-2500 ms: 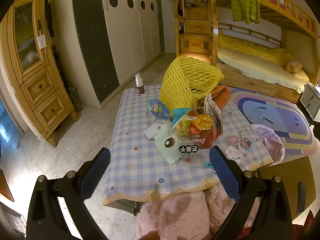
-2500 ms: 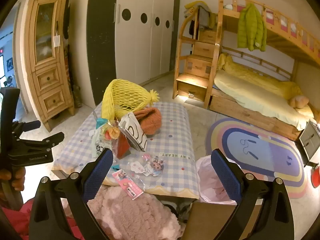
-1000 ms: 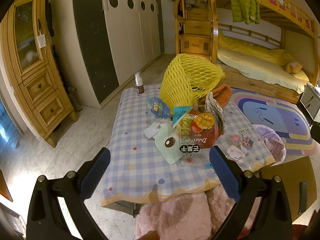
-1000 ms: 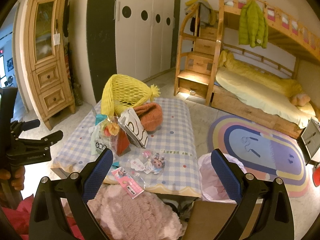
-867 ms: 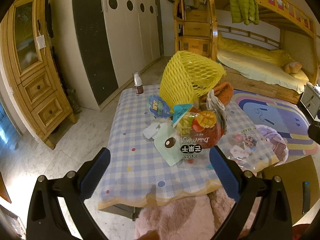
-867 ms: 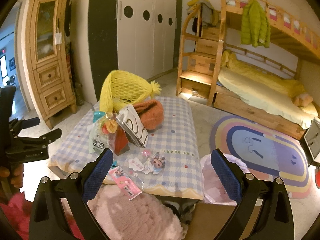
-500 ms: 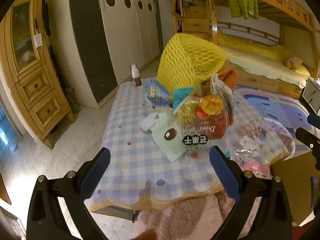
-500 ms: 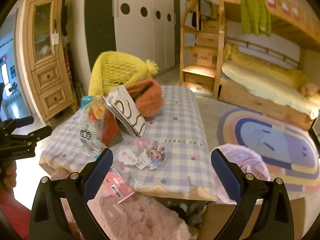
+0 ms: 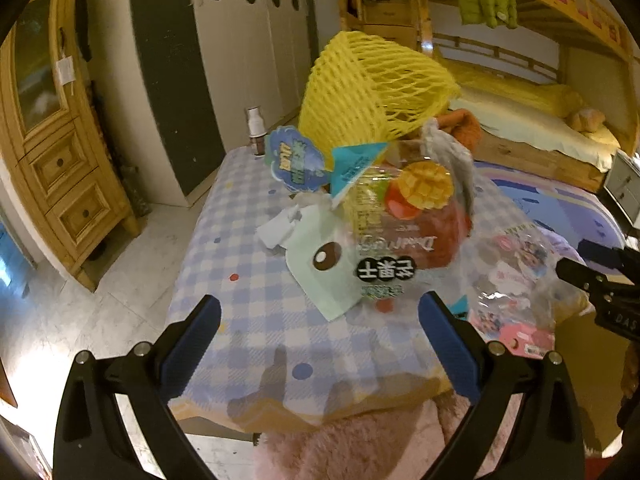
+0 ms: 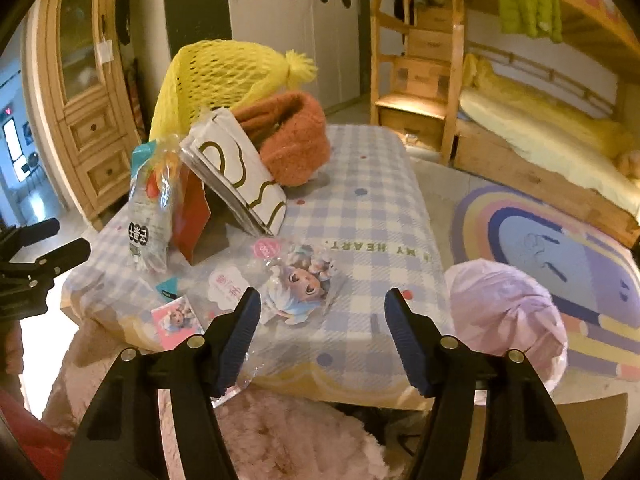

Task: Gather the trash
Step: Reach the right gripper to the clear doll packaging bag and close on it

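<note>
- The left gripper [image 9: 320, 328] hovers with its blue-padded jaws spread wide and nothing between them, low over the near edge of a small table covered in a soft blue-and-white checked cloth [image 9: 248, 304] with scattered coloured dots.
- Straight ahead of the left gripper lies the trash: a crinkly clear plastic dried-mango snack bag [image 9: 394, 236] with a printed orange fruit, leaning on a flat pale-green paper wrapper [image 9: 320, 264] with a brown dot.
- Behind those stands a yellow foam mesh fruit net [image 9: 368, 96], open and dome-shaped, with a round blue printed packet [image 9: 294, 164] at its foot and a small white-capped brown bottle [image 9: 256, 132] beyond to the left.
- The right gripper [image 10: 322, 330] is likewise spread apart and grasps nothing; it points slightly downward at the table's near edge.
- Just ahead of its left finger lies a glossy clear cellophane packet with a cartoon girl's face [image 10: 300, 284]; a small pink printed card [image 10: 174, 320] hangs at the cloth's edge further left.
- Further ahead and left, a white folded paper bag with gold wavy lines [image 10: 240, 176] leans tilted against a fuzzy orange knitted hat [image 10: 292, 144].
- To the right of the right gripper, below table level, sits a thin, wrinkled pale-pink plastic bag [image 10: 504, 312]; whatever holds it is hidden.
- A fluffy pink cushion [image 10: 288, 436] lies beneath both tools, partly cut off by the fingers.
- Both views are motion-blurred, so small print is unreadable.
</note>
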The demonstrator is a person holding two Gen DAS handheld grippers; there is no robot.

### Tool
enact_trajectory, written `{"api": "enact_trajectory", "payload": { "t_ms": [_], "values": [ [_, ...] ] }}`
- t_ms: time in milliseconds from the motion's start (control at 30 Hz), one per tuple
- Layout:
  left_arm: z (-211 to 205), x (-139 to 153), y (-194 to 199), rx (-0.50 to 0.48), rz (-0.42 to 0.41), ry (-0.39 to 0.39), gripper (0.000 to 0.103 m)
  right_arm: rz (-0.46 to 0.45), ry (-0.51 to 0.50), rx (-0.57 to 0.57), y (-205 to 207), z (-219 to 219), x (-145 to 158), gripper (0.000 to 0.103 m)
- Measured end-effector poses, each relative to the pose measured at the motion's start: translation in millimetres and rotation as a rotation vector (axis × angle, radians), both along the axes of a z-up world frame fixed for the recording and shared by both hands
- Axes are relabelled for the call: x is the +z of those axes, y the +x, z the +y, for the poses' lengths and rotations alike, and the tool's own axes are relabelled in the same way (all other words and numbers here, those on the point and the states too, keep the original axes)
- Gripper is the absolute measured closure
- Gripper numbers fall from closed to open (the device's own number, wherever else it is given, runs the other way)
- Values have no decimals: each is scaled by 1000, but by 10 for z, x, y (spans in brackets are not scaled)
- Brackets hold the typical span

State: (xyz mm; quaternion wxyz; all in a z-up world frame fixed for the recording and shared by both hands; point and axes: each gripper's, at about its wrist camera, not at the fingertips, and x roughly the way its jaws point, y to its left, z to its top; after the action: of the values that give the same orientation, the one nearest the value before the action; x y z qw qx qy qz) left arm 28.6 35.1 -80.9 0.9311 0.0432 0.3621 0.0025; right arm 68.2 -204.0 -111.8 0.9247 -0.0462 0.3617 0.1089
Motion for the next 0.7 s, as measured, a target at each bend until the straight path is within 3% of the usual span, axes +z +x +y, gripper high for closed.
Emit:
{"api": "enact_trajectory", "payload": {
  "t_ms": [267, 533, 667, 700],
  "values": [
    [1, -99, 132, -25, 38, -42, 7, 78, 47, 22, 239, -7, -146, 57],
    [-17, -142, 145, -39, 47, -47, 7, 143, 93, 55, 302, 56, -293, 60],
    [-7, -144, 113, -36, 49, -45, 7, 136, 125, 72, 230, 116, -207, 95],
    [-2, -138, 107, -36, 47, -46, 7, 117, 137, 72, 192, 113, -134, 96]
  ]
}}
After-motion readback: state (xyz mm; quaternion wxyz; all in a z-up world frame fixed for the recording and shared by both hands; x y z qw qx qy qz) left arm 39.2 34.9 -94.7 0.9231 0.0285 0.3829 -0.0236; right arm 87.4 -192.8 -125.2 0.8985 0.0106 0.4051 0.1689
